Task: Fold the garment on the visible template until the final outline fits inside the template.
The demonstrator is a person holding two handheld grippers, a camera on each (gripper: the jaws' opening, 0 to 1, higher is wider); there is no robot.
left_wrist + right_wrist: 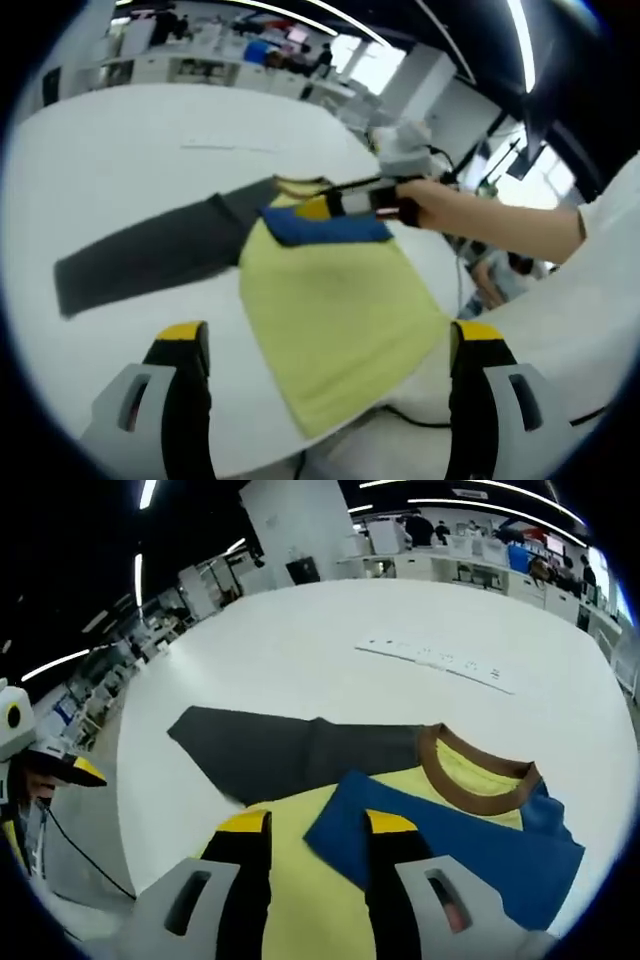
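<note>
Yellow cloth makes up the body of the garment, a short-bodied shirt (335,305) with a brown ribbed collar (478,763), one dark grey sleeve (150,255) and one blue sleeve (450,845). It lies flat on the round white bench (130,150), its hem hanging toward the near edge in the left gripper view. The grey sleeve is stretched out straight to one side on the bench top. The blue sleeve is folded inward and lies across the yellow chest just below the collar.

In the left gripper view the left claw (330,345) hovers above the lower part of the shirt with its yellow-tipped black jaws spread wide apart, holding nothing. Across the shirt, the right claw (365,200) reaches in from the right at the collar end, carried by a person's bare forearm (490,220) coming out of a white short sleeve (610,220).

In the right gripper view the right claw (318,835) sits low over the cloth with its jaws close together, one over the yellow body and the other over the edge of the blue sleeve; whether it pinches the fabric or only rests on it, I cannot tell. Beyond the shirt a thin white strip of paper with small marks (440,662) lies on the bench, well apart from the collar. Desks and a few people show far off in the room behind.
</note>
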